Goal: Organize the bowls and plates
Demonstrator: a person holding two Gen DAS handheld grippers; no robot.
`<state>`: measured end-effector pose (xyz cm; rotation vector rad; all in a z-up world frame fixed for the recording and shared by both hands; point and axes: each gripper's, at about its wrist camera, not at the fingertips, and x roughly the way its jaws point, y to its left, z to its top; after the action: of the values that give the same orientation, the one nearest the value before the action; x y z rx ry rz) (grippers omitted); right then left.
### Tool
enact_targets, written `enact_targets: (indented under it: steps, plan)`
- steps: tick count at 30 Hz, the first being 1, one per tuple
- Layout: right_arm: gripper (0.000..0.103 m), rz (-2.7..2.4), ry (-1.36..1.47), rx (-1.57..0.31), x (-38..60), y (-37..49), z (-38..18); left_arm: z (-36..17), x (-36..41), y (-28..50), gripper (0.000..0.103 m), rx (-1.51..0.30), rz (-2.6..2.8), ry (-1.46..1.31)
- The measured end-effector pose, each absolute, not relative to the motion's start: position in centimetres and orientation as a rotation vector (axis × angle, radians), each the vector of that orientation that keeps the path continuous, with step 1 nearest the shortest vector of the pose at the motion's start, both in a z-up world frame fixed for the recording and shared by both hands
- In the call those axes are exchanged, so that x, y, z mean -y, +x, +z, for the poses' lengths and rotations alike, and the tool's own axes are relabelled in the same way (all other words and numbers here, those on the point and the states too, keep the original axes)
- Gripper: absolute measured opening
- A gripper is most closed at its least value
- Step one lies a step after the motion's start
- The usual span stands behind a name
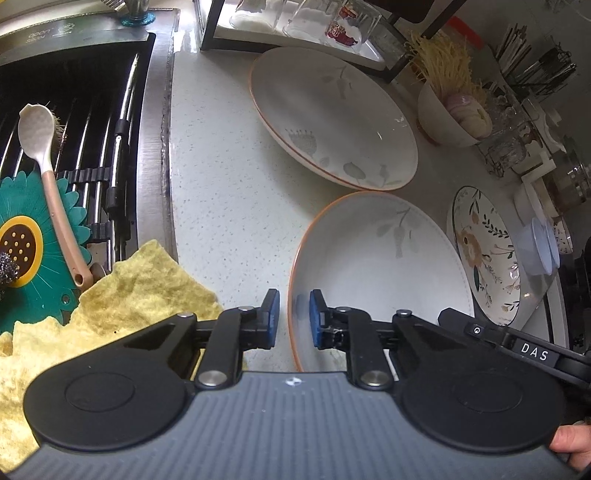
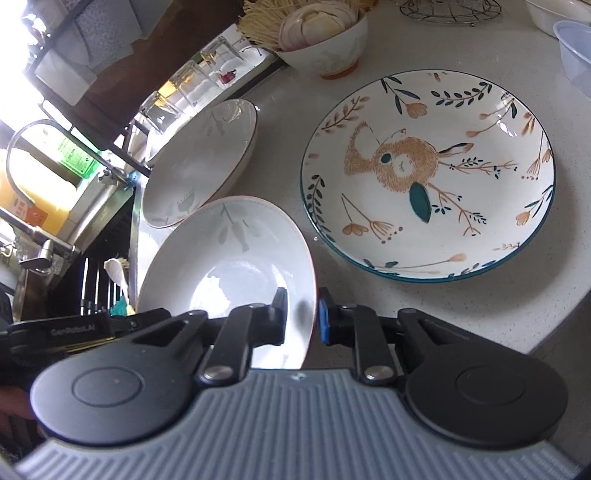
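Two matching white plates with orange rims lie on the pale counter. The near plate [image 1: 380, 266] [image 2: 229, 251] is held from both sides. My left gripper [image 1: 294, 317] is shut on its left rim, one blue pad outside and one inside. My right gripper [image 2: 303, 314] is shut on its right rim in the same way. The far plate [image 1: 332, 110] [image 2: 199, 158] sits just behind it, nearly touching. A rabbit-patterned plate [image 2: 428, 177] [image 1: 487, 254] with a teal rim rests to the right.
The sink [image 1: 74, 110] with a rack, a teal flower mat and a brush lies left. A yellow cloth [image 1: 147, 295] drapes over the sink's edge. A bowl of onion and noodles [image 2: 325, 40], a clear plastic bowl [image 2: 576, 51] and a glass rack [image 1: 295, 22] stand behind.
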<state>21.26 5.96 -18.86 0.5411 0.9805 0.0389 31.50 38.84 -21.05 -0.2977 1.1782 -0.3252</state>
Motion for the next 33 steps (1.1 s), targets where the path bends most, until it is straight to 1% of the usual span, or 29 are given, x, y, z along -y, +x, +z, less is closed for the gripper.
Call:
enact_targets:
  steps: [1,4,17,33]
  plan:
    - [0.016,0.042,0.538,-0.981,-5.9,21.2,-18.8,-21.1,-38.9,31.6,0.020,-1.180,-0.328,-0.299]
    - [0.015,0.049,0.531,-0.984,-5.9,21.4,-18.8,-21.1,-39.0,31.8,0.014,-1.192,-0.337,-0.326]
    - [0.015,0.099,0.542,-0.971,-4.8,20.6,-17.2,-19.9,-38.5,31.4,0.012,-1.197,-0.358,-0.323]
    - [0.015,0.160,0.598,-0.879,-2.5,20.5,-14.2,-15.4,-38.1,30.8,0.011,-1.132,-0.357,-0.398]
